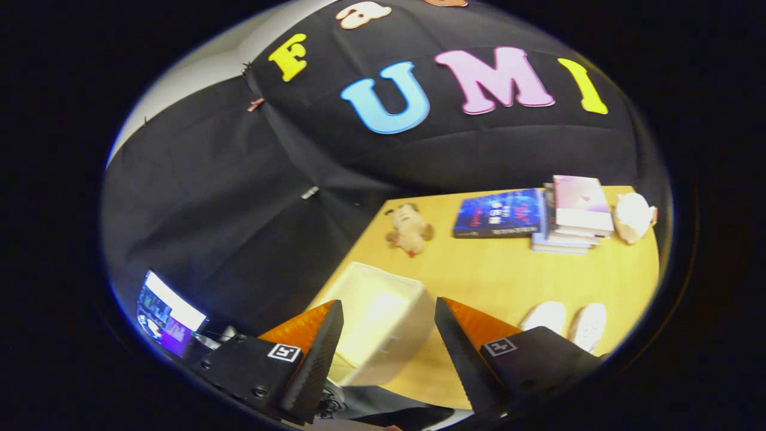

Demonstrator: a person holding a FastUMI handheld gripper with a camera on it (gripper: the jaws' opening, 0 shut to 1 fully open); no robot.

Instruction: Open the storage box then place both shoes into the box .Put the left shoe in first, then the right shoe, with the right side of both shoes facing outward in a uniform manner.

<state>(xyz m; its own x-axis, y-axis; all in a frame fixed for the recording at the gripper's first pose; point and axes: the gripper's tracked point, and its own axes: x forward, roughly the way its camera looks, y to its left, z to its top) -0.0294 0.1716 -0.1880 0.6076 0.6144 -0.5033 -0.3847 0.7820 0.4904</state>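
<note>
The gripper point(389, 335) hung above the near end of the worktop point(491, 269) with its fingers spread wide and nothing between them but air. Seen through that gap, the white storage box point(383, 317) sat on the worktop close to its left edge, its open top showing a pale inside. The pair of white shoes point(565, 323) lay side by side to the right of the box, just beyond the right finger and near the worktop's right edge. A broad stretch of bare wood separated the box from the shoes and ran back toward the far side. There a small plush toy point(410, 228) lay near the left edge, a blue book point(497, 214) lay flat, a stack of books point(574, 215) rose just beside it, and a pale round object point(633, 216) sat at the far right corner. A lit screen point(164, 314) stood off the worktop, to the left of the fingers.
</note>
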